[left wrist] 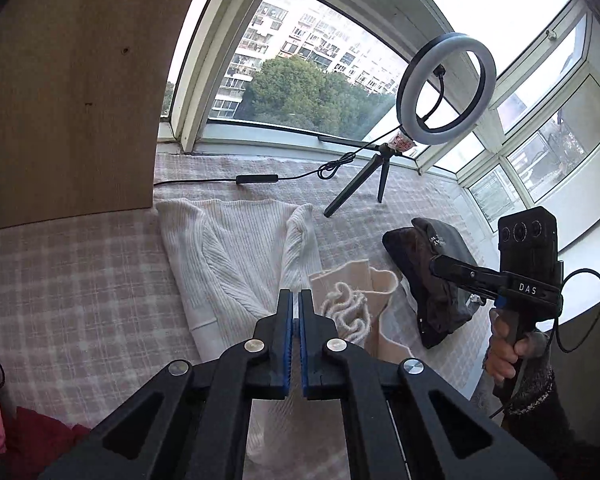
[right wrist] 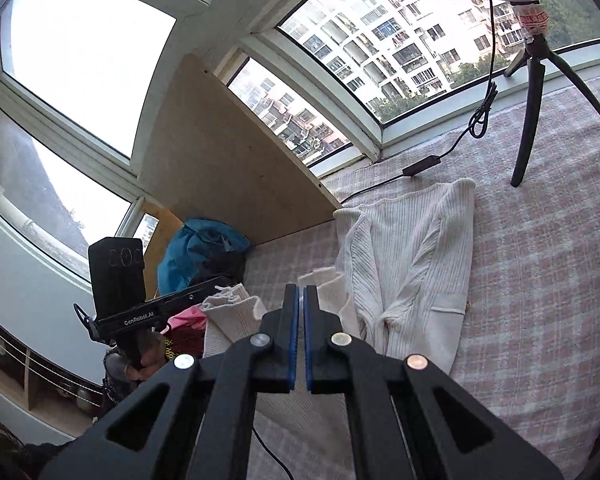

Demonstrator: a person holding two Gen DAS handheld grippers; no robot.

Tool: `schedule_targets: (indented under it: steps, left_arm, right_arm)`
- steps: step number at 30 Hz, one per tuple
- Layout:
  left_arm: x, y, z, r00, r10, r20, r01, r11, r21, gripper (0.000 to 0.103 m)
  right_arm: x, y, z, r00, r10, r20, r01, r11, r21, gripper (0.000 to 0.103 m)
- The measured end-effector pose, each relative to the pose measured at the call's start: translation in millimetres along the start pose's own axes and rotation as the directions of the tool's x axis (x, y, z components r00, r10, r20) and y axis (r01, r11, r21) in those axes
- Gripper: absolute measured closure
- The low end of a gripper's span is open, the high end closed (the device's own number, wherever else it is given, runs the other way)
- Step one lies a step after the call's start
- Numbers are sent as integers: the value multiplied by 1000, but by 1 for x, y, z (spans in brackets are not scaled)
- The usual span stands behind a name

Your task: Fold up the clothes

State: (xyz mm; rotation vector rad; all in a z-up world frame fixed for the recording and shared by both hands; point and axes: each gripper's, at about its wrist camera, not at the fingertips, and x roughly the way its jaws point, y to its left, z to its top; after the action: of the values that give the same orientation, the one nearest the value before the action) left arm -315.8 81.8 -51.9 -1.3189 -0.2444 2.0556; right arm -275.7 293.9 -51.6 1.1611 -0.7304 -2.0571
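A cream knit garment (left wrist: 376, 304) with a frilly hem (left wrist: 346, 314) is raised off the checked bedspread (left wrist: 80, 280). My left gripper (left wrist: 295, 296) is shut, and the hem bunches right beside its pads. In the right wrist view that hem (right wrist: 224, 292) sits at the left gripper's tip (right wrist: 224, 282), and the garment (right wrist: 236, 316) sags toward my right gripper (right wrist: 301, 290). The right gripper is also shut, with a cloth corner (right wrist: 322, 278) at its tips. In the left wrist view the right gripper (left wrist: 434, 262) shows against a dark garment. A white ribbed cardigan (left wrist: 236, 256) (right wrist: 412, 264) lies flat beyond.
A ring light (left wrist: 408, 92) on a small tripod (left wrist: 382, 184) stands by the window, its cable switch (left wrist: 256, 179) lying on the bedspread. A dark folded garment (left wrist: 432, 312) lies at right. A wooden board (left wrist: 68, 100) leans at left, with a blue bag (right wrist: 196, 244) and red clothes (left wrist: 28, 432) nearby.
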Motion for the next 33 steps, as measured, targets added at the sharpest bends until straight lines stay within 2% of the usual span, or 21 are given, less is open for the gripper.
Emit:
schedule_targets:
  steps: [2, 5, 7, 8, 9, 10, 11, 12, 13, 15, 18, 19, 21, 25, 26, 27, 28, 29, 33]
  left_arm:
    - [27, 14, 18, 1000, 25, -16, -25, 1000, -18, 101]
    - [74, 39, 29, 994, 74, -85, -76, 997, -28, 101]
    - [105, 58, 29, 983, 107, -149, -112, 993, -26, 101]
    - [118, 68, 26, 977, 100, -188, -109, 993, -37, 101]
    - [122, 75, 24, 974, 102, -205, -112, 993, -40, 100]
    - [126, 82, 23, 970, 105, -219, -117, 992, -41, 101]
    - [117, 85, 20, 973, 107, -206, -116, 993, -35, 101]
    - [108, 87, 18, 976, 108, -190, -116, 993, -28, 96]
    - [99, 89, 16, 979, 109, -174, -115, 993, -22, 91]
    - [85, 90, 9, 983, 80, -166, -83, 996, -16, 72]
    - [80, 81, -1, 985, 30, -171, -27, 999, 19, 66]
    - [85, 76, -3, 982, 37, -186, -28, 998, 50, 65]
    - [105, 71, -8, 970, 87, -226, -68, 994, 90, 65]
    - [131, 62, -14, 961, 59, -270, -36, 995, 91, 71]
    - [134, 58, -16, 960, 62, -271, -34, 994, 108, 83]
    - [136, 53, -17, 960, 66, -273, -33, 992, 124, 94]
    - [135, 51, -17, 962, 69, -266, -35, 991, 132, 95]
    - [133, 50, -17, 963, 72, -258, -37, 990, 139, 96]
    - [106, 62, -11, 976, 6, -217, 4, 999, 45, 98]
  right_arm:
    - [20, -18, 20, 999, -39, -15, 39, 999, 0, 101]
    - [57, -32, 29, 980, -163, -113, 148, 980, -130, 97]
    - [85, -41, 20, 952, -210, -222, 170, 968, -185, 94]
    - [98, -45, 13, 934, -242, -263, 185, 957, -222, 91]
    - [108, -49, 5, 916, -279, -289, 205, 943, -262, 84]
    - [116, -54, -3, 898, -310, -313, 222, 932, -286, 79]
    - [122, -59, -11, 883, -331, -334, 235, 925, -298, 78]
    - [125, -63, -18, 876, -334, -348, 239, 928, -287, 77]
    - [125, -67, -23, 878, -322, -355, 236, 935, -265, 76]
    - [122, -74, -28, 886, -289, -361, 224, 951, -213, 74]
    - [110, -75, -32, 905, -232, -357, 189, 970, -152, 70]
    - [106, -73, -33, 911, -215, -353, 175, 974, -142, 63]
    - [106, -69, -34, 909, -214, -357, 170, 974, -151, 60]
    - [125, -56, -43, 877, -293, -380, 201, 944, -263, 60]
    - [130, -54, -45, 873, -301, -383, 199, 938, -283, 60]
    - [134, -52, -47, 870, -310, -382, 198, 932, -304, 66]
    - [135, -49, -48, 870, -315, -378, 196, 926, -322, 83]
    - [134, -46, -48, 876, -304, -373, 185, 928, -323, 88]
    - [110, -37, -39, 921, -223, -320, 134, 951, -277, 90]
